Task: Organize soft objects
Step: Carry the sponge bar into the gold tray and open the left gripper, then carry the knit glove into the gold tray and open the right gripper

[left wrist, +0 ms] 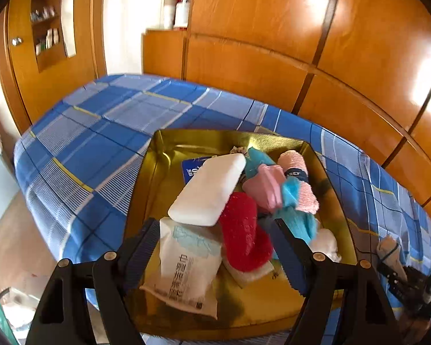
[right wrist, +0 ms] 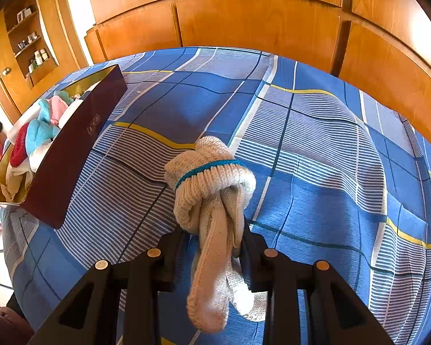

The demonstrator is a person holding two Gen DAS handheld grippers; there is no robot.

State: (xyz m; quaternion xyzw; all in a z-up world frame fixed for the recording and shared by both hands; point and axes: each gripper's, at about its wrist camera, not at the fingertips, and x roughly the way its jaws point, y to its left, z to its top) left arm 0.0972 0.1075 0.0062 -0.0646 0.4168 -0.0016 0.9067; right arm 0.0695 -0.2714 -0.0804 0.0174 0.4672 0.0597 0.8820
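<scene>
Wooden wardrobe panels (right wrist: 244, 14) behind; blue plaid sheet (right wrist: 316, 158) spread over a bed. Sitting on it, toward ten o'clock in the right view, a box (left wrist: 330, 189) with gold lining and dark red side. Piled inside: white pad (left wrist: 207, 189), tissue pack (left wrist: 186, 264), red sponge (left wrist: 241, 230), pink cloth (left wrist: 265, 185), cyan towel (left wrist: 296, 215). Left gripper (left wrist: 215, 256) hanging over the box, jaws spread wide, pressing on nothing, tissue pack and sponge between them below. Right gripper (right wrist: 212, 247) clamped on a knotted white knit glove (right wrist: 212, 189) with teal cuff band, over the sheet, outside the box, at four o'clock from it.
</scene>
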